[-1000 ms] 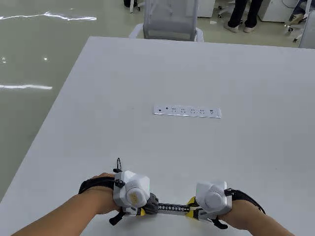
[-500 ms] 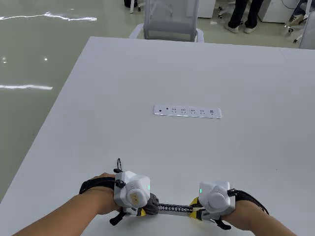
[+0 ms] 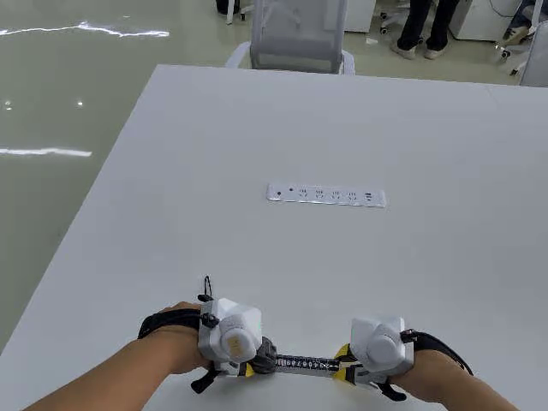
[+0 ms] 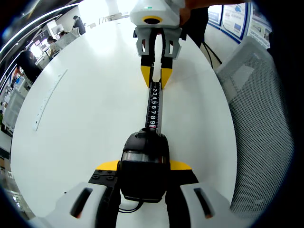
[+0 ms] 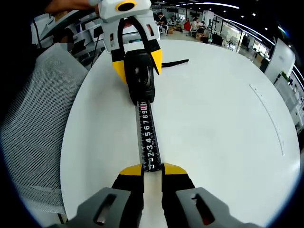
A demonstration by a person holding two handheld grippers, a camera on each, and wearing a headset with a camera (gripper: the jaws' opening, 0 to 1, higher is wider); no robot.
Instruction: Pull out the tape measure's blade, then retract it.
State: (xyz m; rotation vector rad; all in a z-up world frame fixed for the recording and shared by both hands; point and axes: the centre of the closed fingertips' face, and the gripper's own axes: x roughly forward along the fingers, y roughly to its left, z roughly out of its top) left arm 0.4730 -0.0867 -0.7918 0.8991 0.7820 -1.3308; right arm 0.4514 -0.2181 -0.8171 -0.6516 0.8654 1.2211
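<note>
The tape measure (image 3: 265, 358) sat right at the near edge of the white table (image 3: 342, 128), strung between the two grippers. The left gripper (image 4: 145, 167) was clamped across the chunky black case (image 4: 144, 183). The right gripper (image 5: 152, 170) was pinched shut on the very tip of the blade (image 5: 146, 135). They faced each other down low, and only a short run of blade with its first few printed numbers was out, so I'd call the pull barely started.

My take on handling:

- **Case:** it looked like a hard shell with a bit of heft and maybe a rubbery skin, so squeezing it across the flat sides like that should hold fine.
- **Blade:** it's thin, springy metal, stiff along its length while it keeps its curve. It will kink if it gets twisted or bent sideways, so the pull should stay straight and in line with the case mouth.
- **Grip point:** the painted face is probably slick, so the end by the hook is the spot to grab.
- **Retracting:** expect spring tension the whole way. I'd ease it back in rather than let it snap.
</note>
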